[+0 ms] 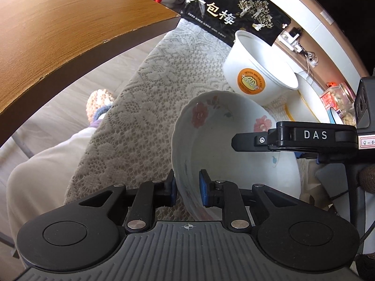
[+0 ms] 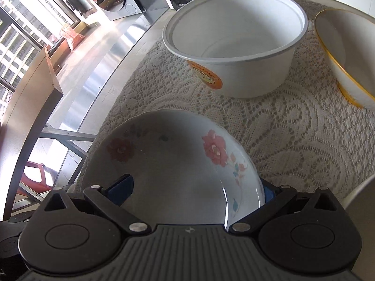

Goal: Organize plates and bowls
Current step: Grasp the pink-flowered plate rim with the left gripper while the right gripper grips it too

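Observation:
A white floral bowl (image 1: 225, 140) is held tilted over the lace tablecloth. My left gripper (image 1: 187, 188) straddles its near rim, with one blue pad on each side and a small gap at the inner pad. My right gripper (image 1: 243, 141) reaches in from the right over the bowl. In the right wrist view the floral bowl (image 2: 168, 164) sits between the right gripper's (image 2: 196, 189) wide-open jaws; one pad is inside, one outside the rim. A white paper bowl with an orange logo (image 2: 236, 44) stands behind. A yellow-rimmed white bowl (image 2: 346, 53) is at the right.
The lace tablecloth (image 2: 293, 135) covers the table. A black snack bag (image 1: 232, 11) stands at the back. A snack jar (image 1: 337, 100) is at the far right. A wooden tabletop (image 1: 58, 42) lies to the left, past the table edge. My knee (image 1: 46, 175) is below.

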`<state>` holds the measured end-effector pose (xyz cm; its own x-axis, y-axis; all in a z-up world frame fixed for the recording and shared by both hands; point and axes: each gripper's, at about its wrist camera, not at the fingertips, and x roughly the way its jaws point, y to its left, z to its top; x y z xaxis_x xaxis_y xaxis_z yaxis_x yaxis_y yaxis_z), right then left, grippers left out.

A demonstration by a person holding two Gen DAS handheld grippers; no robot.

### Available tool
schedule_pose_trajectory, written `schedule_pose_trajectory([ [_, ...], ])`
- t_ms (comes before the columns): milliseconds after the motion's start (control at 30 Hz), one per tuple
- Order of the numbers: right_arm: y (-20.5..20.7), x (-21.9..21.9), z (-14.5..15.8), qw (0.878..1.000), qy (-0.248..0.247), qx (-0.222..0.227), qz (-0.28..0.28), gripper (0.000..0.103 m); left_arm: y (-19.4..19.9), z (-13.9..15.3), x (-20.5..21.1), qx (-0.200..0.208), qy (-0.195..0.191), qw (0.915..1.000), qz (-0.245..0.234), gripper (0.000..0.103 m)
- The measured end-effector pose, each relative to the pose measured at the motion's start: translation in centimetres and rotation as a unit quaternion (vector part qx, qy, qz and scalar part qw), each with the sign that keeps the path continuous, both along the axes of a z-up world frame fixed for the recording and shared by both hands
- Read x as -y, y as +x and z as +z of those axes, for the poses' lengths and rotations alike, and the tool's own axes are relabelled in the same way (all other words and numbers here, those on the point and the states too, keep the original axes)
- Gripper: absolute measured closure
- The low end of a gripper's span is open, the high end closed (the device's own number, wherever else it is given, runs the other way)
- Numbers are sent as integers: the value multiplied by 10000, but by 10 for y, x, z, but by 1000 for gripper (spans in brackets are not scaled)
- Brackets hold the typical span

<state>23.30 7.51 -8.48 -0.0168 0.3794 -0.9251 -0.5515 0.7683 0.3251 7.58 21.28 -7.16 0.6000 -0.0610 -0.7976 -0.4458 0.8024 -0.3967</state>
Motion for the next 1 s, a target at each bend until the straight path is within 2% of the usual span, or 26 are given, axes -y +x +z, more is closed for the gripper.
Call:
schedule_pose_trajectory([
  [133,-1,-10,1,9986,-320,-56,410,0,0,-2,1,-57,-9,10000,-45,83],
  [300,2,-18,1,9971,-585,-159,451,0,1,-3,6,-122,148,9997,-169,82],
  [367,1,-22,-2,9952,-690,-132,675,0,0,-3,4,-107,123,9997,-172,83],
  [433,-2,-21,-1,9940,-667,-62,865,0,-1,-4,4,-84,120,9997,-191,83],
  [600,-13,-5,2,9960,-339,304,765,1,0,-3,6,-89,189,9995,-226,82],
  [700,-21,-1,7,9933,-449,711,789,11,1,-1,9,-122,271,9992,-262,81],
  [767,-21,6,10,9924,-474,869,733,21,3,-1,9,-134,311,9990,-290,80],
  [800,-20,8,11,9926,-465,885,687,24,3,-1,10,-138,320,9990,-297,80],
  [867,-16,16,14,9935,-435,902,545,36,5,0,10,-143,338,9988,-314,78],
  [933,-14,20,17,9935,-404,939,493,43,7,0,11,-142,335,9988,-335,73],
  [1000,-15,23,18,9932,-406,982,477,45,9,0,13,-148,377,9984,-385,70],
])
